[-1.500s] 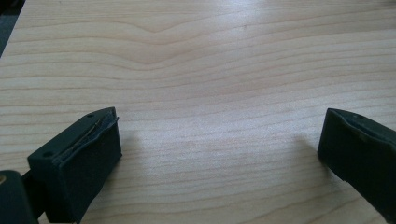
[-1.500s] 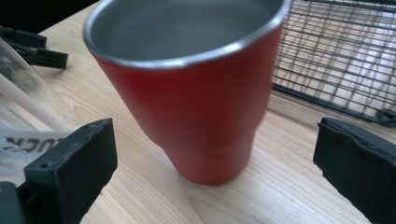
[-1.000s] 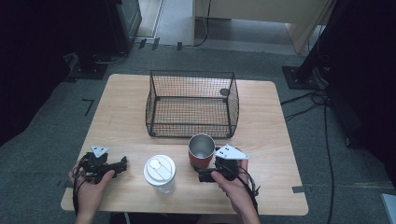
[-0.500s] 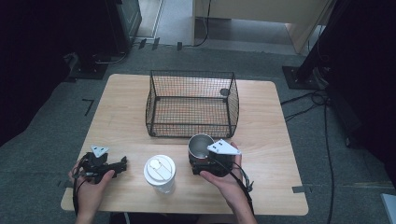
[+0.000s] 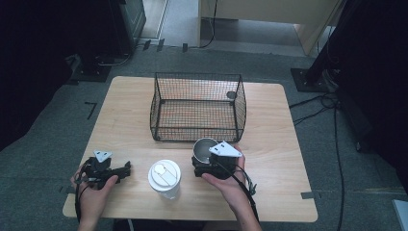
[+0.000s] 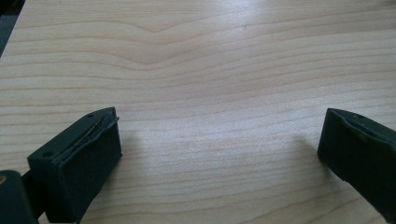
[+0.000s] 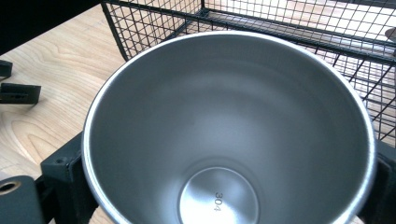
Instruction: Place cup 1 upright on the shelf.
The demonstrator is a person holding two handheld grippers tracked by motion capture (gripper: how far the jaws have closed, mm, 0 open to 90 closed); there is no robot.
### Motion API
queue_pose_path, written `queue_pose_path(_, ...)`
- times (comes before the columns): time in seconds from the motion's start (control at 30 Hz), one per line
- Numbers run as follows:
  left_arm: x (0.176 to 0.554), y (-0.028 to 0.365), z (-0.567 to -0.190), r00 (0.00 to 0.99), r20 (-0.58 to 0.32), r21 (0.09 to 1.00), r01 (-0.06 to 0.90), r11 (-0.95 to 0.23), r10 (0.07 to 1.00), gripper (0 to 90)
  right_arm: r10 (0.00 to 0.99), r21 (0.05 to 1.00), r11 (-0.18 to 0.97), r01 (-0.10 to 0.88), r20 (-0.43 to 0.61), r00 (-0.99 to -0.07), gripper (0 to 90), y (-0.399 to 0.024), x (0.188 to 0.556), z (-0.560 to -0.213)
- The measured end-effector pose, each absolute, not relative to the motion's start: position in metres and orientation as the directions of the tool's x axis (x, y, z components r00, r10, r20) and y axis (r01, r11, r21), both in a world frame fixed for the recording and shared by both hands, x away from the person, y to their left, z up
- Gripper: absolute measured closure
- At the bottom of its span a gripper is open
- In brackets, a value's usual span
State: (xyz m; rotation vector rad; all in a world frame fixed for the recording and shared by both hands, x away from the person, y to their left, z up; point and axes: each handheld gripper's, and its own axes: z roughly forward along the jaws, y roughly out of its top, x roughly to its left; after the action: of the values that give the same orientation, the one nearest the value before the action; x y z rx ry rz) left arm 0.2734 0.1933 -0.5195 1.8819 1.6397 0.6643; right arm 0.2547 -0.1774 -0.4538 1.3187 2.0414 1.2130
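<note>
The steel cup (image 5: pixel 204 147) stands upright on the surface (image 5: pixel 284 139), just in front of the basket (image 5: pixel 197 107), toward its right front corner. The right claw (image 5: pixel 208 160) now sits hard against the cup's near side — a second ago it lay to the cup's right and a little nearer the person, and half a second ago it had already slid in toward the cup. Its jaws have just been closing, and the cup is between them: in the right gripper view the cup (image 7: pixel 229 135) sits with a black jaw at each flank, both meeting its wall as far as can be seen. Whether the pads truly press yet is hard to tell; they look in contact.

The cup itself has not shifted from its place before the basket.

The left claw (image 5: pixel 126 169) rests well left of the basket's front, on the near left part of the surface, where it was in the earlier frames. Its jaws stand wide apart over bare wood and hold nothing.

A white-lidded cup (image 5: pixel 164 177) stands between the two claws, in front of the basket — unmoved.
</note>
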Motion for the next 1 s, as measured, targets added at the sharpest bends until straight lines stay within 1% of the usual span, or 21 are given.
queue_pose_path(0.57, 0.2734, 0.1933, -0.5195, 0.133, 0.010, 0.688, 0.718, -0.103, 0.991, 0.0, 0.889, 0.844, 0.187, 0.503, 0.073, -0.452, 6.5, -0.1737, 0.2542, -0.4534)
queue_pose_path(0.87, 0.2734, 0.1933, -0.5195, 0.133, 0.010, 0.688, 0.718, -0.103, 0.991, 0.0, 0.905, 0.836, 0.186, 0.517, 0.059, -0.422, 6.9, -0.1750, 0.2555, -0.4508)
queue_pose_path(1.0, 0.2734, 0.1933, -0.5195, 0.133, 0.010, 0.688, 0.718, -0.103, 0.991, 0.0, 0.905, 0.838, 0.177, 0.517, 0.068, -0.421, 7.0, -0.1767, 0.2556, -0.4495)
